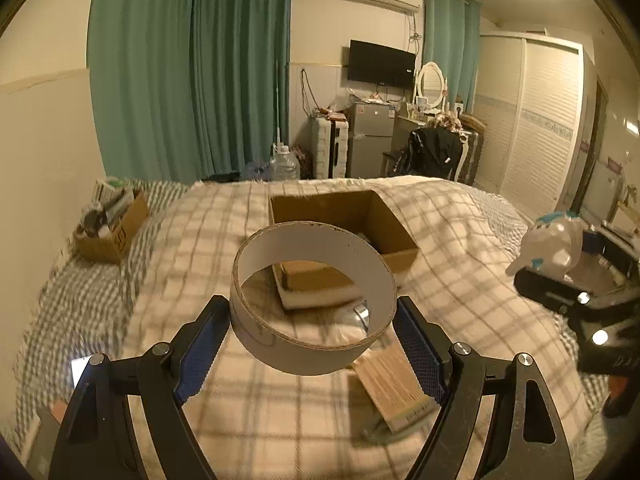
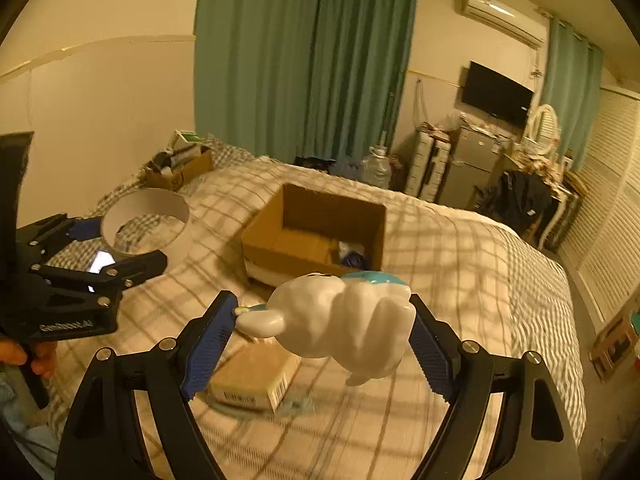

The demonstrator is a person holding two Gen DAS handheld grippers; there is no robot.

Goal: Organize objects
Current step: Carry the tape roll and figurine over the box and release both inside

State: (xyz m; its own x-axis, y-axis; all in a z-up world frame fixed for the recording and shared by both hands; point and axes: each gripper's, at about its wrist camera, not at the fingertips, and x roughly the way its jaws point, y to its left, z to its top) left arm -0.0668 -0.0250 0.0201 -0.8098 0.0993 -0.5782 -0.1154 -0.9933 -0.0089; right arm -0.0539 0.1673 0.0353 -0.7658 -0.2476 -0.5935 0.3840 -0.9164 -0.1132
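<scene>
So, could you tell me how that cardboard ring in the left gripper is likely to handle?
The cardboard ring looks thin-walled and hollow, so probably light and easily squashed oval if the left gripper squeezes harder. Being round, it would likely roll if set on edge on the blanket.

an open cardboard box (image 1: pixel 394 236) sits mid-bed (image 1: pixel 460 320), a fuller box (image 1: pixel 116 226) far left, a flat packet (image 1: pixel 394 384) nearest.

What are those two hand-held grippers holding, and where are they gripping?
Left hand-held gripper clamps a cardboard ring across its outer wall; right hand-held gripper squeezes a white toy figure by its sides.
</scene>
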